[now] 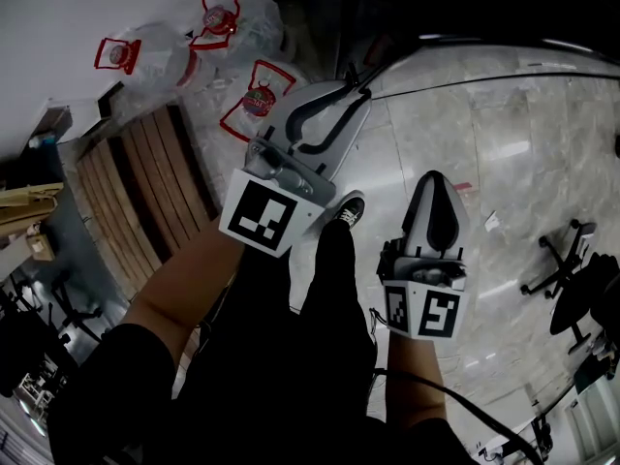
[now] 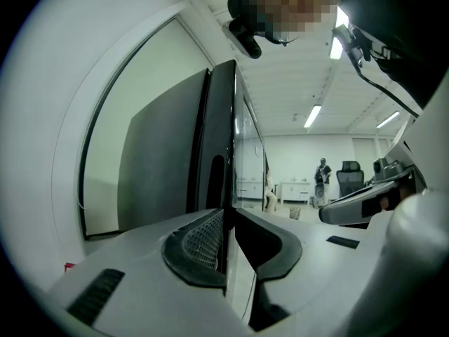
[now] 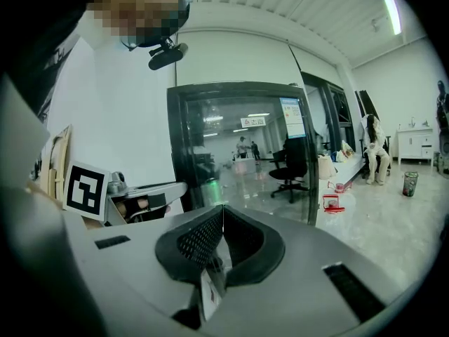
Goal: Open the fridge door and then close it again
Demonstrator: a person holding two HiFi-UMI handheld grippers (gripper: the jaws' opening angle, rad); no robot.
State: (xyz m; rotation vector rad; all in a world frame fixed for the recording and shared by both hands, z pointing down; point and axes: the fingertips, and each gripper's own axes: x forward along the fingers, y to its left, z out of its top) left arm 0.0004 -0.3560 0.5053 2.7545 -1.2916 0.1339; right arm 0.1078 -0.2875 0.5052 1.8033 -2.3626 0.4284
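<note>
Floor (image 1: 484, 143) beside fridge door edge (image 2: 223, 139) (pinched between left jaws)

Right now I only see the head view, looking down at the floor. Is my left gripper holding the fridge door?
Observer: Yes. The left gripper view shows the left gripper pinched on the fridge door, on its thin edge.
Operator: What's my other gripper doing?
Observer: The right gripper is shut with nothing in it, pointing at the door's glass front.
Operator: Is anybody else here?
Observer: Yes, a person stands far off beside an office chair.
</note>
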